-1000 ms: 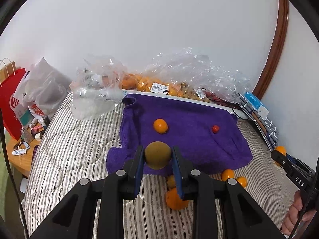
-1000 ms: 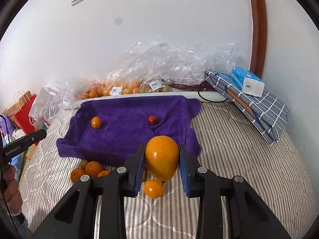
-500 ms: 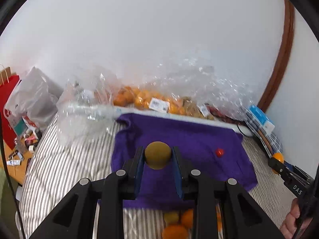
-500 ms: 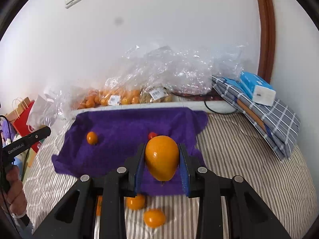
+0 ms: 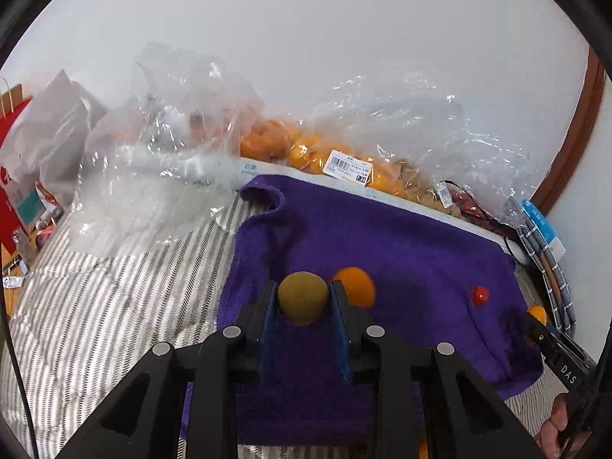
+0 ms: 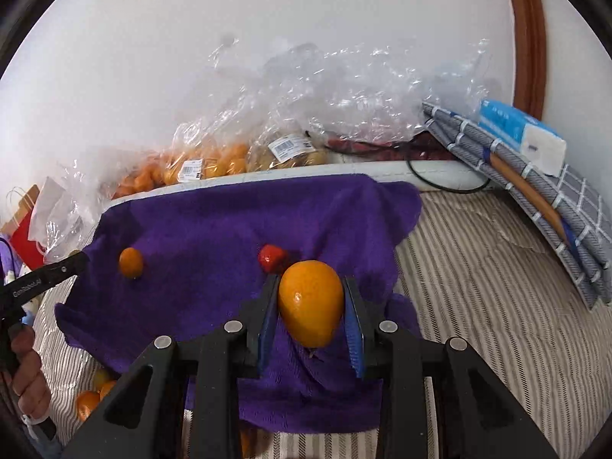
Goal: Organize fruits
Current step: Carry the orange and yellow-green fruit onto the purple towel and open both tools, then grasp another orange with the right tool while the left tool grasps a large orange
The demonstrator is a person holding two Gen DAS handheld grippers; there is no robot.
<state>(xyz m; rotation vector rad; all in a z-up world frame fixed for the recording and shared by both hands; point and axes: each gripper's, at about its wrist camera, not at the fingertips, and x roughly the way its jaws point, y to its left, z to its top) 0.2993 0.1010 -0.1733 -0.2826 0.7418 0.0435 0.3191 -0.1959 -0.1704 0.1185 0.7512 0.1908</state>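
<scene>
1. The left gripper (image 5: 303,300) is clamped on a round olive-brown fruit (image 5: 302,297), its blue pads pressing both sides. The grip sits across the fruit's widest part, probably so the smooth ball cannot roll out while it is carried.

2. The right gripper (image 6: 310,304) is clamped the same way on a large egg-shaped orange citrus fruit (image 6: 310,302), narrow end down — the pads bear on its flanks and the lower tip hangs free below them.

3. Both held fruits hang over the fuzzy purple towel (image 5: 401,252) spread on the striped quilt (image 5: 95,306). I judge the towel to be the sorting place: a small orange citrus (image 5: 357,285) and a small red fruit (image 5: 479,295) already lie on it, well apart from each other.

4. The olive-brown fruit is just beside the small orange citrus in the left view; whether they touch cannot be told. From the right view the large citrus is near the small red fruit.

5. A few orange fruits (image 6: 91,397) lie off the towel on the quilt near its front edge, so sorting looks unfinished.

6. Pose: each gripper slants forward and down toward the towel. A person's hand (image 6: 26,367) wraps the left gripper's handle at the right view's left edge.

7. Clear plastic bags of oranges (image 5: 306,149) lie along the wall — apparently the supply.
</scene>
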